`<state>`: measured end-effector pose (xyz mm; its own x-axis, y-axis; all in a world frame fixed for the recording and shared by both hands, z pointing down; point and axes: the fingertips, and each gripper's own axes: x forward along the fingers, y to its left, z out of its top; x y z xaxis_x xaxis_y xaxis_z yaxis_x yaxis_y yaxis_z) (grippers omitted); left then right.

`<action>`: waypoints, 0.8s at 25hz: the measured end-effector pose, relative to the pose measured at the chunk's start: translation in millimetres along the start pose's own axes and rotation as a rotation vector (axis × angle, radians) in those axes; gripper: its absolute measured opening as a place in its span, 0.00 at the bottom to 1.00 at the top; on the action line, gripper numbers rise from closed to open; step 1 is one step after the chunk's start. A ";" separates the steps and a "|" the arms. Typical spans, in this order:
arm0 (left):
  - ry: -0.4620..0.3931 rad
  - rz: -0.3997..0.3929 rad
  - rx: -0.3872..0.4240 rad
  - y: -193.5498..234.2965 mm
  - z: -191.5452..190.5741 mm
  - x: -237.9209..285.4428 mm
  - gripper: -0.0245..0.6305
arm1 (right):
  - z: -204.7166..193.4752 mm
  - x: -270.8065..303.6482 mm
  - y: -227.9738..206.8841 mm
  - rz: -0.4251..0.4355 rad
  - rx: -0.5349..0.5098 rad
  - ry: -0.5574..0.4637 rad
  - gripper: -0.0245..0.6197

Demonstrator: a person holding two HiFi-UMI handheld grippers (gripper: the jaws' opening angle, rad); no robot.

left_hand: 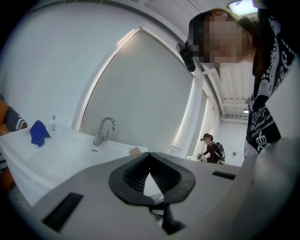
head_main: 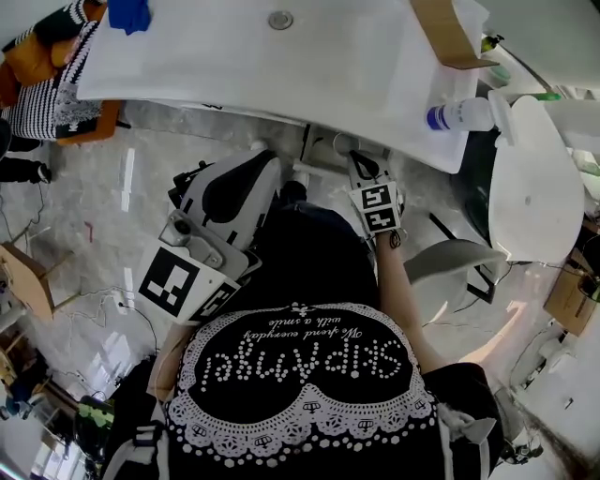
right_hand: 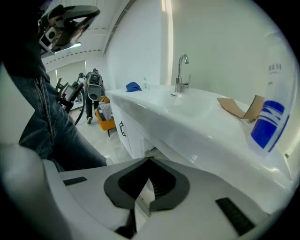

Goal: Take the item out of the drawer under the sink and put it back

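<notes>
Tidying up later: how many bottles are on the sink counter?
2: a blue-labelled bottle at the right end of the counter, and a small bottle beside the blue cloth at its left end. Others may be hidden.

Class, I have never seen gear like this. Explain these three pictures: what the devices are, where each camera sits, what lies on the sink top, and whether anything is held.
No robot here: a person holds a two-jaw gripper in each hand. One picture comes from a camera on the person's head, looking down; the other two from cameras riding on the left gripper and right gripper. On the sink top are a blue cloth, cardboard and a bottle. Both grippers are shut and hold nothing.
</notes>
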<state>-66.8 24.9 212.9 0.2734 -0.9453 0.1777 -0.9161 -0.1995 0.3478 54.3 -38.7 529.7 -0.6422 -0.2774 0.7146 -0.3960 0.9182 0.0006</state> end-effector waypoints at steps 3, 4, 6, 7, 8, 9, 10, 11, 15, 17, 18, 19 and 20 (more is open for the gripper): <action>-0.007 -0.009 0.000 -3.4 0.7 2.2 0.04 | 7.8 -12.4 1.7 0.000 0.000 -0.023 0.06; -0.013 -0.016 0.002 -4.9 1.2 2.9 0.04 | 11.2 -17.1 1.8 -0.004 0.006 -0.034 0.06; -0.020 -0.035 0.003 -7.8 1.1 4.9 0.04 | 19.6 -27.9 -0.8 -0.022 0.034 -0.065 0.06; -0.023 -0.047 0.002 -9.1 0.8 6.1 0.04 | 24.7 -33.9 -2.9 -0.036 0.051 -0.082 0.06; -0.028 -0.061 0.002 -10.3 0.7 7.2 0.04 | 30.5 -40.1 -4.7 -0.050 0.065 -0.100 0.06; -0.032 -0.076 0.001 -11.6 0.3 7.9 0.04 | 37.0 -46.3 -6.0 -0.063 0.073 -0.118 0.06; -0.036 -0.090 0.000 -13.0 0.0 8.4 0.04 | 43.8 -52.8 -6.6 -0.076 0.075 -0.135 0.06; -0.037 -0.102 -0.003 -14.5 -0.4 8.7 0.04 | 50.8 -59.4 -6.6 -0.088 0.076 -0.153 0.06; -0.023 -0.138 -0.004 -21.1 -3.5 9.4 0.04 | 76.4 -86.3 -6.8 -0.127 0.113 -0.241 0.06; -0.016 -0.143 -0.007 -22.9 -4.8 10.0 0.04 | 87.7 -100.1 -9.0 -0.151 0.131 -0.283 0.06; -0.017 -0.144 -0.009 -23.0 -5.3 9.9 0.04 | 94.2 -107.5 -10.0 -0.168 0.127 -0.302 0.06; -0.020 -0.144 -0.012 -22.7 -5.9 9.5 0.04 | 101.4 -115.3 -10.1 -0.186 0.115 -0.321 0.06; -0.023 -0.143 -0.017 -22.3 -6.4 8.7 0.04 | 109.4 -123.3 -9.2 -0.201 0.099 -0.341 0.06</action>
<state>-42.1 22.8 212.6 0.3941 -0.9131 0.1043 -0.8630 -0.3285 0.3839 65.3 -43.8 365.1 -0.7199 -0.5417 0.4340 -0.5864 0.8092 0.0375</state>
